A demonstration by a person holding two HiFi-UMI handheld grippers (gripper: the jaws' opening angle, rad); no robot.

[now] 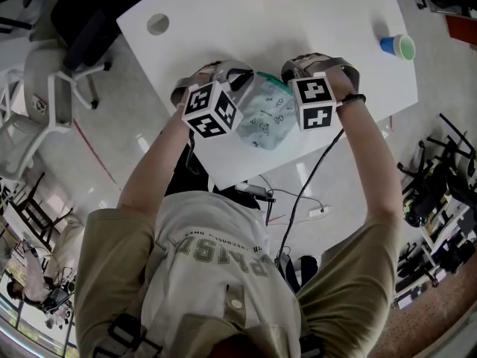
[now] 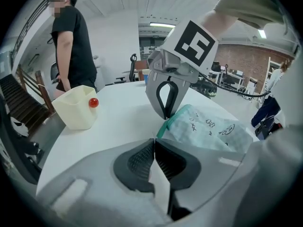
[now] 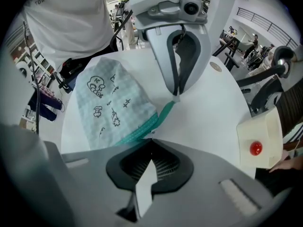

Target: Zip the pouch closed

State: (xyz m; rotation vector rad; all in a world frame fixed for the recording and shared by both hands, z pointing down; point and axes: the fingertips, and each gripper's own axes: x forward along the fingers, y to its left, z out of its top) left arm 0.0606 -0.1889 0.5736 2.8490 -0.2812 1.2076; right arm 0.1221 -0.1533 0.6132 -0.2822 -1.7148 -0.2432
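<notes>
Gripping pouch (image 3: 111, 103) near "FOR THECHOSEN" shirt (image 3: 66, 25)

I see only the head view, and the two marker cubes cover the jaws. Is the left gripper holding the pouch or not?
Observer: Yes. The left gripper is shut on the very end of the green zip of the pouch.
Operator: And the right one?
Observer: The right gripper is shut too, on the zip a little further along. I cannot make out the slider.
Operator: Is anybody near the table?
Observer: A person in a black shirt stands at the table edge, behind the cream tub.
</notes>
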